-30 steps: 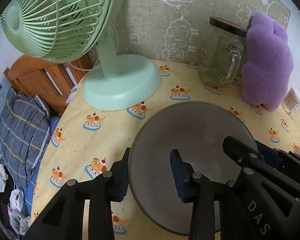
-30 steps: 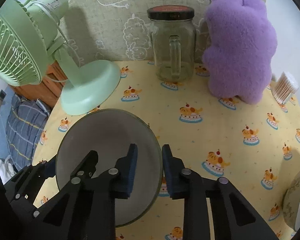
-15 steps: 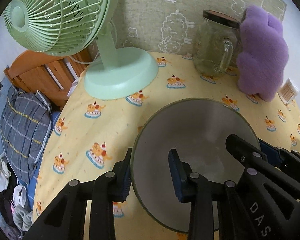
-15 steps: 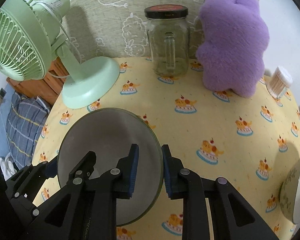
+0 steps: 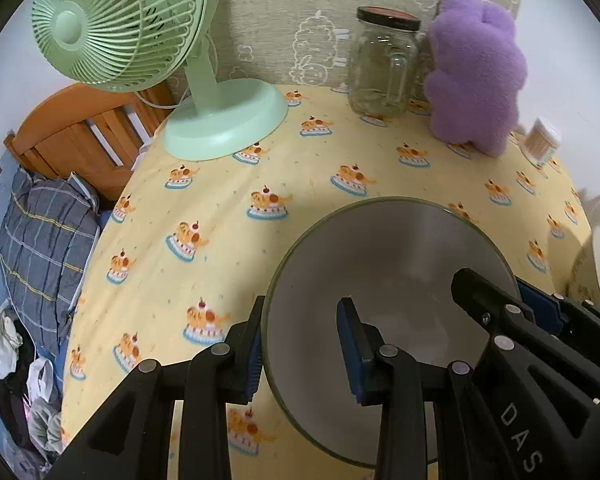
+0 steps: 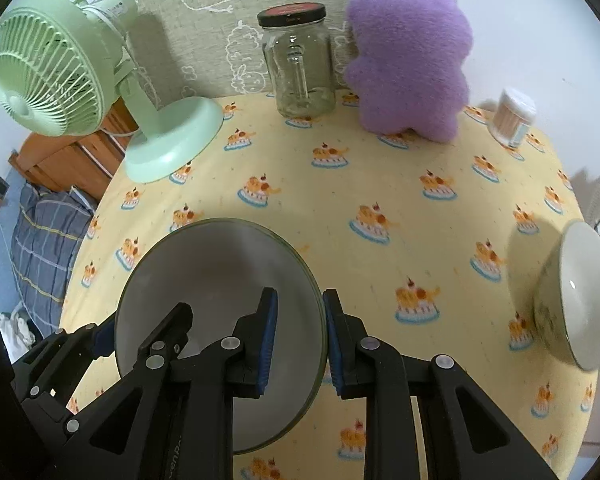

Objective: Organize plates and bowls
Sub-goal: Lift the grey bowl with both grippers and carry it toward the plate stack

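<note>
A green fan [image 6: 56, 76], a lidded glass jar [image 6: 298, 64], a purple plush toy [image 6: 408, 48] and a tub of cotton swabs [image 6: 514, 116] line the far edge of the yellow cake-print surface [image 6: 340, 200], none blocking the near middle. The only readable writing is "DAS" on the right gripper's arm in the left view. The grey bowl [image 6: 220, 304] sits near, mouth up, the left gripper [image 5: 300, 354] clamped on its left rim and the right gripper [image 6: 300, 338] on its right rim, while a cream bowl [image 6: 580, 296] stands at the right edge.

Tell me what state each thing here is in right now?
Grey round bowl: gripped by both rims.
Left hand-held gripper: shut on the bowl.
Right hand-held gripper: shut on the bowl.
Clear glass jar: upright, lid on.
Cream patterned bowl: empty.
</note>
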`<state>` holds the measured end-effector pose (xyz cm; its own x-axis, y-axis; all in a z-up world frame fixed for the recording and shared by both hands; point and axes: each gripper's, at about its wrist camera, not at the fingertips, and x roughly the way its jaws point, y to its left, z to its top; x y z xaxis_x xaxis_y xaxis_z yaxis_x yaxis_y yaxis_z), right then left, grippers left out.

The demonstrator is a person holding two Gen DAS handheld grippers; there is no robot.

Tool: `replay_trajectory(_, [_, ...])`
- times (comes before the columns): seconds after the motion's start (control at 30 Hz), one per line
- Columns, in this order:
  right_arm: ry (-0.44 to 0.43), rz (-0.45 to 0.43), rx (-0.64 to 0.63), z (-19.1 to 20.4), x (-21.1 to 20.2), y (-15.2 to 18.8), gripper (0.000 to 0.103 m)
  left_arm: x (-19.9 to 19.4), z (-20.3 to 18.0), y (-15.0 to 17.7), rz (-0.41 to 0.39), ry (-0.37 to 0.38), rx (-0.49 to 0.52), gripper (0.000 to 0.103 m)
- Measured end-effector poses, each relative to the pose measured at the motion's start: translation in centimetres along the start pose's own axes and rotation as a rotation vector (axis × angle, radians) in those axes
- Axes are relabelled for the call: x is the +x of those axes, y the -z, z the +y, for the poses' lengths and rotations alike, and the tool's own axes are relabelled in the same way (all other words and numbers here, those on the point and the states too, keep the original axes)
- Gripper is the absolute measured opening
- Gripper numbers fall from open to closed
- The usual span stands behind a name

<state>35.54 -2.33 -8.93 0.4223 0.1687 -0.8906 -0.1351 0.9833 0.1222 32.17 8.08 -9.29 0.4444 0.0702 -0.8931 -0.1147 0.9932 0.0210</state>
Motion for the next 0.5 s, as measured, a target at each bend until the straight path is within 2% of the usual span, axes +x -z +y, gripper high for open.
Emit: replay_trajectory(0.5, [0.041, -0.074, 0.050, 1.6, -8.8, 4.8, 0.027, -8.3, 0.6, 3.9, -0.071, 0.042, 0.067, 0.033])
